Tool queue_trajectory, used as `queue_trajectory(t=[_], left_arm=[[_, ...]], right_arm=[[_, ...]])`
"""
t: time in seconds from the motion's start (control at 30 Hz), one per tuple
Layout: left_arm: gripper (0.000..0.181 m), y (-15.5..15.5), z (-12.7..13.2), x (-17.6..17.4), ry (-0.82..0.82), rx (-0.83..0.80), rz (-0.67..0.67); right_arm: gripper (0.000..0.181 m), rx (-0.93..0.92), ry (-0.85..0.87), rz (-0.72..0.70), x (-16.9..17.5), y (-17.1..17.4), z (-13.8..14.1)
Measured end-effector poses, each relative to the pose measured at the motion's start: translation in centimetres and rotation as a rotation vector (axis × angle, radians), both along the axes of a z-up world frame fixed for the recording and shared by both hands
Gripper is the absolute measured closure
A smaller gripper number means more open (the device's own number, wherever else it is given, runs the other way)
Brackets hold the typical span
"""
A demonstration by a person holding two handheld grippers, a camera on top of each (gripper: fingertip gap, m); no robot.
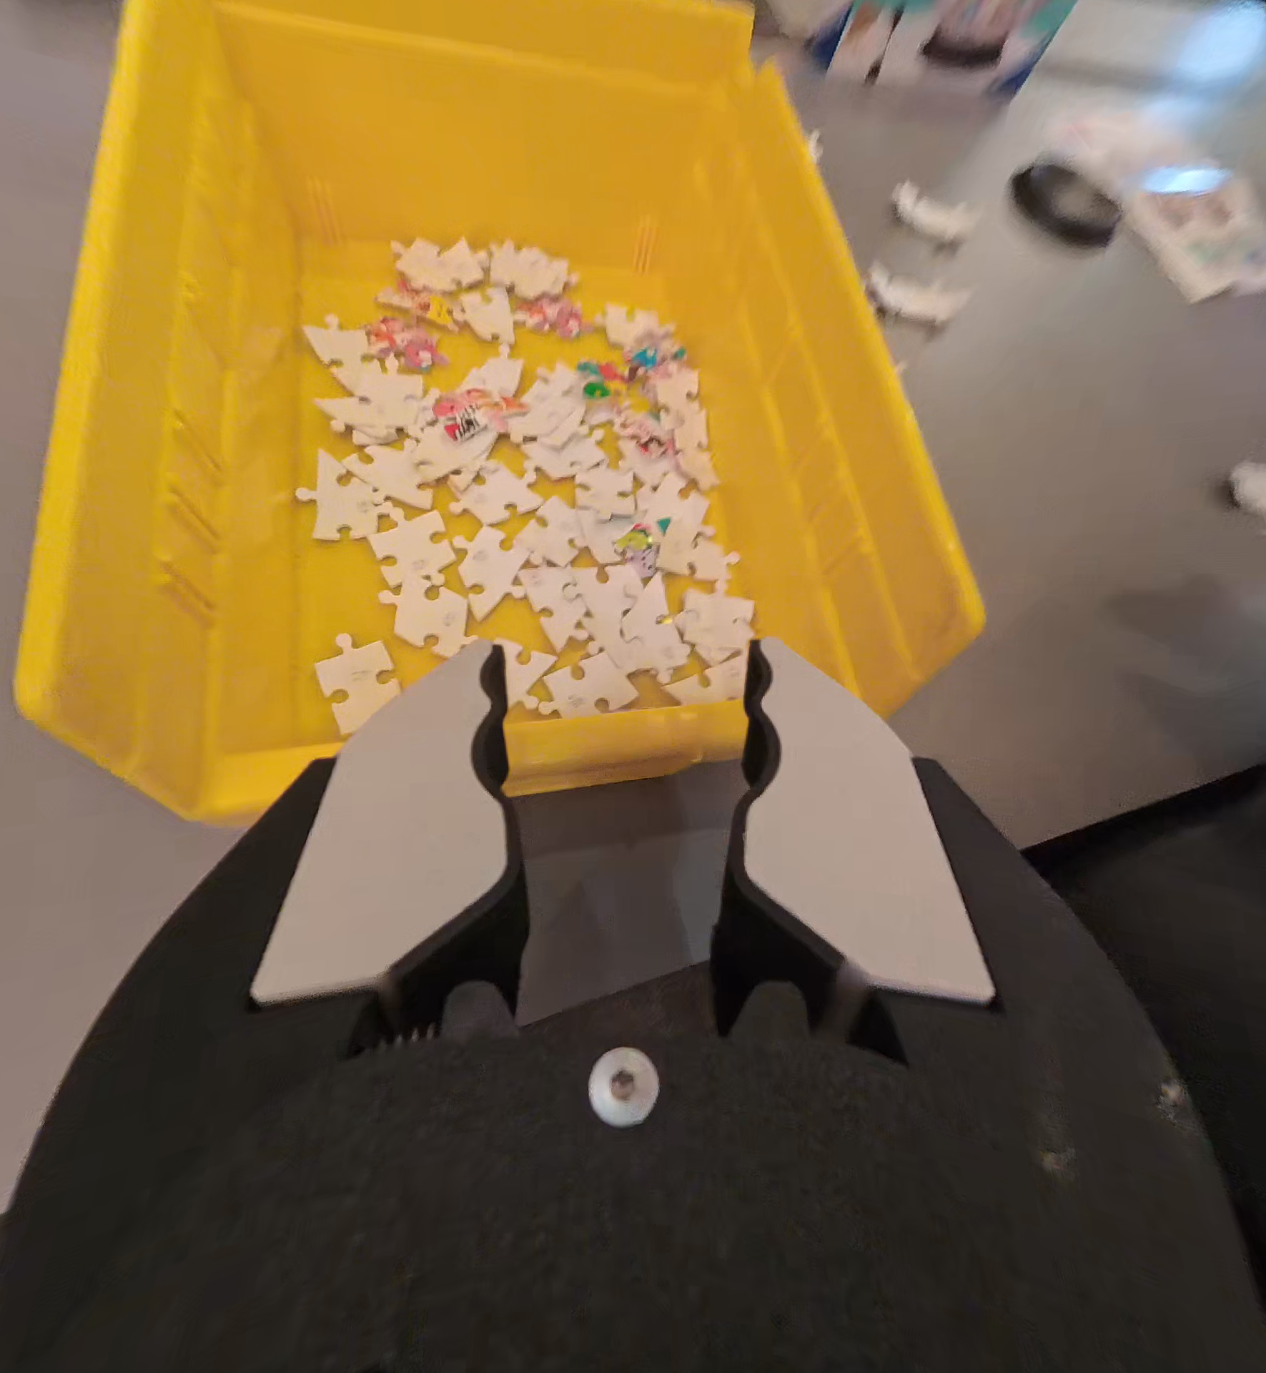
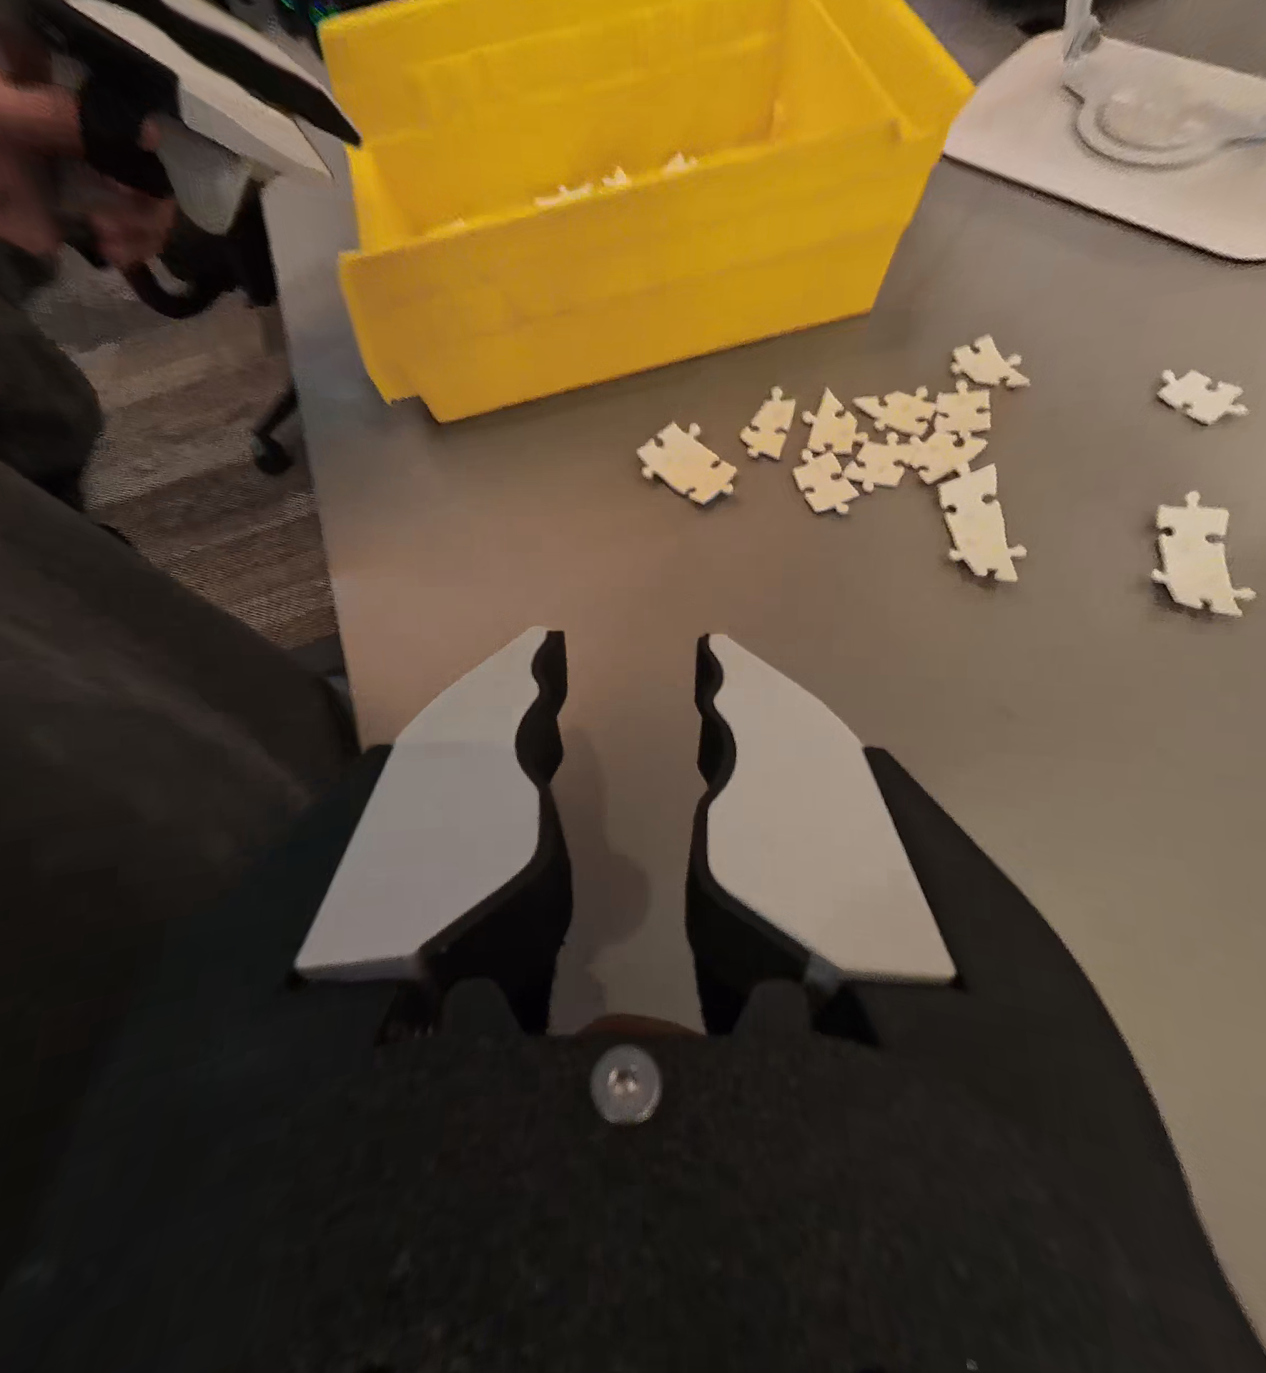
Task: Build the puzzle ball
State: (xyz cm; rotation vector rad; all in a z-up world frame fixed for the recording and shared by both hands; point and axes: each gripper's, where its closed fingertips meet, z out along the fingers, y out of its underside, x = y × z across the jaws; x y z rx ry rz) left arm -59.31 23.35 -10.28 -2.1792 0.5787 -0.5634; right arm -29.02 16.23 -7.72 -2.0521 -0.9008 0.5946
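Note:
A yellow bin (image 1: 169, 446) holds several loose puzzle pieces (image 1: 511, 505), most white side up, a few showing colour. My left gripper (image 1: 622, 654) is open and empty, just above the bin's near rim. In the right wrist view the bin (image 2: 615, 297) stands at the table's far left, and the left gripper (image 2: 228, 96) shows above its left end, held by a hand. Several white pieces (image 2: 897, 446) lie on the grey table right of the bin, some joined into short strips (image 2: 979, 520). My right gripper (image 2: 630, 643) is open and empty above the bare table near its front edge.
A white base with a clear stand (image 2: 1149, 134) sits at the back right. A black ring (image 1: 1068, 200), a leaflet (image 1: 1209, 230) and a box (image 1: 927, 30) lie beyond the bin. The table's left edge (image 2: 310, 520) drops to carpet and a chair base. Left tips to right tips: about 30 cm.

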Motion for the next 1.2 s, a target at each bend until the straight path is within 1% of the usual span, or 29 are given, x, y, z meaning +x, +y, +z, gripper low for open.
queue_trajectory(t=[0.1,0.2,0.27,0.37,0.43,0.53,0.6,0.7,0.77,0.87,0.93,0.97,1.0,1.07,1.13,1.2], left_arm=[[0.118,0.6,-1.8,0.8,0.129,-0.07,-0.038],[0.119,1.0,-3.4,1.4,0.218,-0.138,-0.079],[0.122,1.3,-3.4,1.5,0.25,-0.142,-0.091],[0.136,1.9,-3.0,1.8,0.253,-0.151,-0.134],[0.137,2.8,-3.2,2.1,0.291,-0.17,-0.17],[0.135,4.1,-4.3,2.7,0.375,-0.199,-0.252],[0.135,4.6,-5.2,3.1,0.402,-0.238,-0.316],[0.137,4.5,-6.8,3.2,0.447,-0.333,-0.408],[0.139,4.3,-7.4,3.4,0.461,-0.387,-0.462],[0.139,4.2,-8.2,3.7,0.528,-0.398,-0.531],[0.15,4.6,-8.4,3.7,0.595,-0.365,-0.554],[0.159,4.7,-8.5,3.6,0.619,-0.359,-0.565],[0.173,4.7,-8.6,3.4,0.639,-0.364,-0.577],[0.176,5.1,-8.6,3.2,0.648,-0.365,-0.567],[0.177,6.0,-8.3,2.8,0.625,-0.362,-0.511],[0.178,6.1,-7.6,2.8,0.559,-0.377,-0.48]], right_arm=[[0.149,-0.005,0.022,0.01,-0.4,0.0,-1.1],[0.149,-0.07,0.061,0.016,-0.1,0.1,-1.8],[0.15,-0.1,0.088,0.009,0.2,0.4,-1.9],[0.15,-0.1,0.115,-0.006,0.7,1.0,-1.8],[0.15,-0.108,0.118,0.0,0.6,1.1,-2.0],[0.15,-0.112,0.098,0.019,0.5,0.9,-2.3],[0.15,-0.11,0.077,0.022,0.6,0.8,-2.5],[0.15,-0.106,0.062,0.003,1.2,0.8,-2.6],[0.15,-0.111,0.069,-0.015,1.6,0.9,-2.6],[0.151,-0.13,0.087,-0.034,2.0,0.9,-2.8],[0.151,-0.135,0.09,-0.036,2.0,0.8,-2.9],[0.151,-0.135,0.086,-0.035,2.0,0.7,-2.9],[0.151,-0.133,0.081,-0.031,1.9,0.6,-2.9],[0.151,-0.129,0.07,-0.024,1.8,0.4,-2.9],[0.152,-0.123,0.064,-0.022,1.7,0.4,-2.8],[0.152,-0.122,0.066,-0.023,1.6,0.4,-2.7]])
